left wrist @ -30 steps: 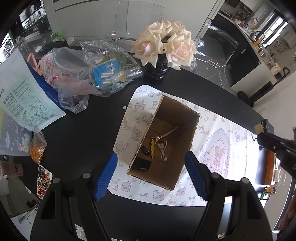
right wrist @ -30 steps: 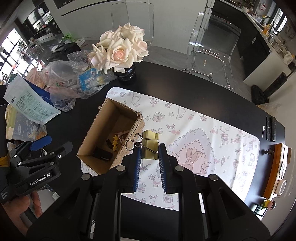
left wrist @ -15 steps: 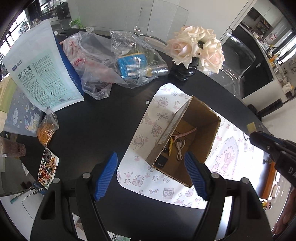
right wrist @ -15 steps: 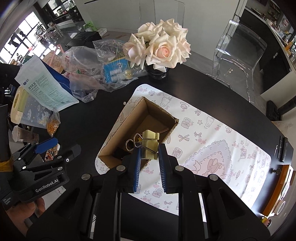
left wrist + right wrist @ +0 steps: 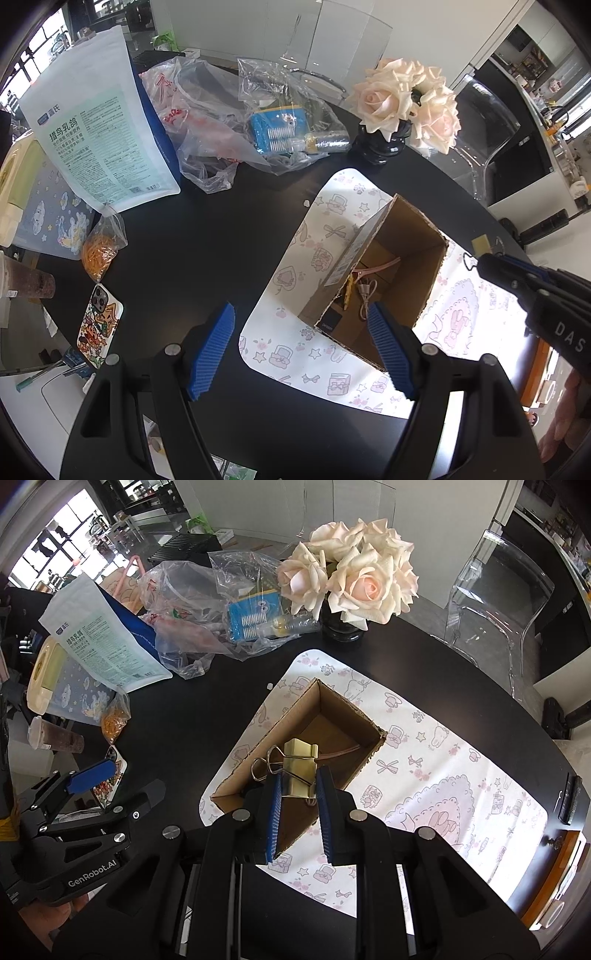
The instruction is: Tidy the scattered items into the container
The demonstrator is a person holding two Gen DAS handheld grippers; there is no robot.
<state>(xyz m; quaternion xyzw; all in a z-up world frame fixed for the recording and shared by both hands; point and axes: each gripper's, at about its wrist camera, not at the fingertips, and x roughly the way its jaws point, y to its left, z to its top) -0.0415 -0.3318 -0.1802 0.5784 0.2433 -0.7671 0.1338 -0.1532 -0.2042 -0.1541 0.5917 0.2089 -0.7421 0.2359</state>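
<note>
An open cardboard box [image 5: 413,254] [image 5: 332,734] stands on a patterned white mat [image 5: 325,354] [image 5: 443,775] on the black table. Inside it lie a pink clip, a white cable [image 5: 365,291], a yellow piece and a small black item. My right gripper [image 5: 299,786] is shut on a gold binder clip [image 5: 300,771] and holds it above the box opening. The clip also shows at the right of the left wrist view [image 5: 482,245]. My left gripper [image 5: 301,325] is open and empty, to the left of the box and above the mat's edge.
A vase of pale roses [image 5: 402,99] [image 5: 351,576] stands behind the box. Plastic bags [image 5: 229,110], a large printed pouch [image 5: 99,125], a bag of orange rubber bands [image 5: 98,254], a phone [image 5: 98,325] and a cup [image 5: 22,284] lie to the left. A clear chair [image 5: 495,602] stands beyond the table.
My right gripper has carried the binder clip left, from beside the box to over its opening. My left gripper has drawn back to the left, away from the box.
</note>
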